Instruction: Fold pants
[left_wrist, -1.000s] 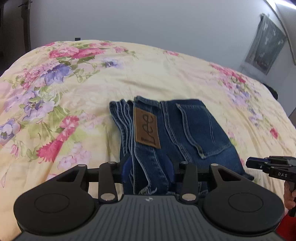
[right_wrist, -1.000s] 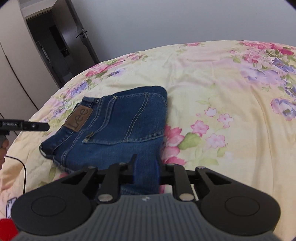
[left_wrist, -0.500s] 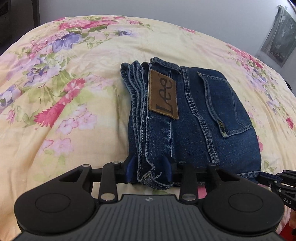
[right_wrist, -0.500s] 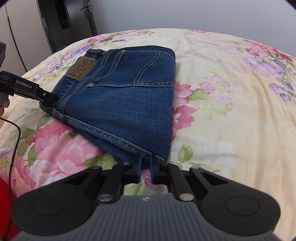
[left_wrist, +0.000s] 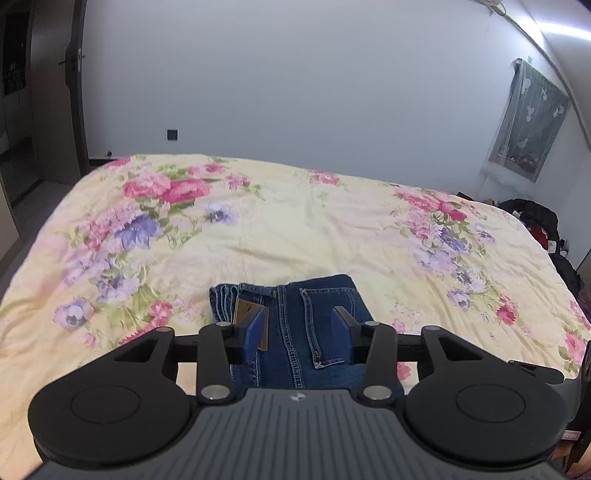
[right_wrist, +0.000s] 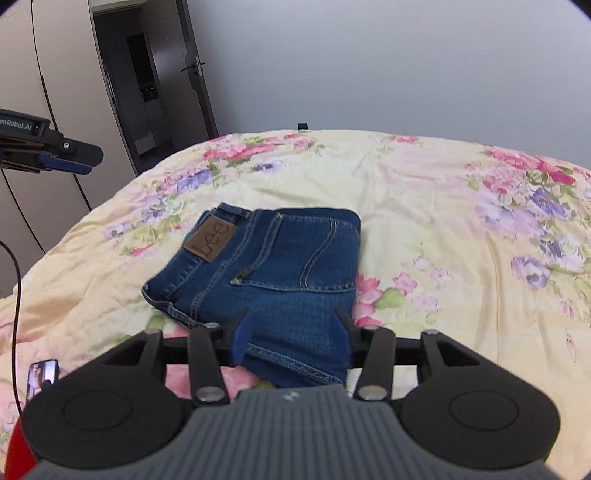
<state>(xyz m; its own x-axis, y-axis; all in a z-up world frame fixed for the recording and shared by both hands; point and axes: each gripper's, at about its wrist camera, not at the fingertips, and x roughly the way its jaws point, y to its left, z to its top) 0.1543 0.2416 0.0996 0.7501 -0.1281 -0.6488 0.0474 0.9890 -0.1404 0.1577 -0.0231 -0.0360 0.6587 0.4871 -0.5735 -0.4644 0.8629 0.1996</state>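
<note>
Change since 0.5 s ago: both grippers were closed on the near edge of the jeans; now both stand wide apart with nothing between the pads, and each camera sits higher and farther back, so the wall fills the top of both views.
Left gripper (left_wrist: 300, 328): blue-padded black fingers spread wide, holding nothing; the jeans show through the gap behind them. In the right wrist view its tips (right_wrist: 75, 157) hang at the left edge of the frame, above the bed and well apart from the jeans.
Right gripper (right_wrist: 291, 334): fingers spread wide, empty; the near corner of the denim shows between the pads, and contact cannot be told.
Task thing: folded dark blue denim jeans (right_wrist: 266, 266), a compact squarish bundle, back pocket and brown leather "Lee" patch (right_wrist: 211, 238) facing up.
Place: flat on the pale yellow floral bedspread (right_wrist: 424, 221), lower centre of both frames, near the bed's front edge.
Long axis: in the right wrist view, from lower left to upper right; the stacked waistband edge faces left, the smooth fold faces right. The patch lettering runs along that same diagonal.
Left wrist view: the jeans (left_wrist: 325, 306) run away from the camera, layered edges at the left.
Surroundings: grey wall, dark doorway (right_wrist: 147, 81) at upper left, green hanging cloth (left_wrist: 528, 122) at upper right.
</note>
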